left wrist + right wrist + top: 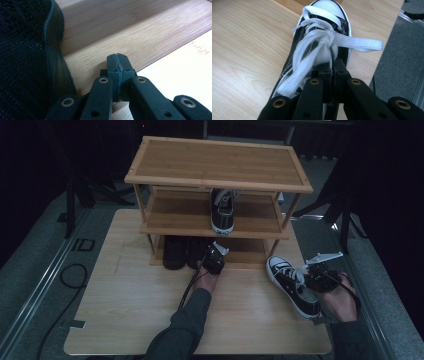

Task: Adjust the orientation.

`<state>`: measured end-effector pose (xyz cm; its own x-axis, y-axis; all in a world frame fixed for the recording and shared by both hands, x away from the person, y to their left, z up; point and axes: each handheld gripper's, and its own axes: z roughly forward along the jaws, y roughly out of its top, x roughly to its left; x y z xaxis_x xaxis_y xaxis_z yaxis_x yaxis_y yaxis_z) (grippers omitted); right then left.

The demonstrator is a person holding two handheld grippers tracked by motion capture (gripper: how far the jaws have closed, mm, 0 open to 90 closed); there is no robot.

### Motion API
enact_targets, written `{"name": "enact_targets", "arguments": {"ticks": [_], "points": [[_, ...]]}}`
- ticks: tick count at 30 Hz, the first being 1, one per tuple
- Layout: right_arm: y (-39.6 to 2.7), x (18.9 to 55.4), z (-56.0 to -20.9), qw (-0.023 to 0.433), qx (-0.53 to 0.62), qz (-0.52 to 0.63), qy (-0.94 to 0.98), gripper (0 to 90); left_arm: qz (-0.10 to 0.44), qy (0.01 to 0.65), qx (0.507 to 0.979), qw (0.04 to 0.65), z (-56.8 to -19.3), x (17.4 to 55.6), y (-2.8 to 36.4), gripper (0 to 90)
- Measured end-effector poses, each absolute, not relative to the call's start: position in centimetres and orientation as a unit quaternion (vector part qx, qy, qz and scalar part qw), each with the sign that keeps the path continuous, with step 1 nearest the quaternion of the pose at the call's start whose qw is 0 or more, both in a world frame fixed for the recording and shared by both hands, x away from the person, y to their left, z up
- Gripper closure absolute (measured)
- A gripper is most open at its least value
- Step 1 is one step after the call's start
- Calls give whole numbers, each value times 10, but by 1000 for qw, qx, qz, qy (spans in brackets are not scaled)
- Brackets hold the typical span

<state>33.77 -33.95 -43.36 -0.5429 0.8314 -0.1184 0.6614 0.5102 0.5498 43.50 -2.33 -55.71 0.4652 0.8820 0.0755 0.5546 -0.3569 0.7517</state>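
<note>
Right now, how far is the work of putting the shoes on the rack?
Done: one black-and-white sneaker stands on the middle shelf, and dark shoes sit on the bottom shelf. In hand: the right tool is shut at the tongue of the second sneaker, which is on the table. The left tool is shut, empty, beside a dark shoe. Left: shelving that sneaker, likely next to its mate.

Rack (218, 164) & table (135, 305): matt wood, rack w/ finer grain. Sneaker (322, 47) beside rack: black canvas, glossy white rubber toe, flat cloth laces. Dark shoe (22, 57) on rack's bottom shelf: rough knit, smooth rubber edge.
</note>
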Motion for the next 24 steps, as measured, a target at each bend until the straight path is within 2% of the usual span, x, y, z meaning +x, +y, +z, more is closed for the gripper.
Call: {"name": "enact_targets", "arguments": {"ticks": [24], "points": [[-308,347,-420,167,348,253,887,882,241,454,788,339,-557,436,-22,898]]}}
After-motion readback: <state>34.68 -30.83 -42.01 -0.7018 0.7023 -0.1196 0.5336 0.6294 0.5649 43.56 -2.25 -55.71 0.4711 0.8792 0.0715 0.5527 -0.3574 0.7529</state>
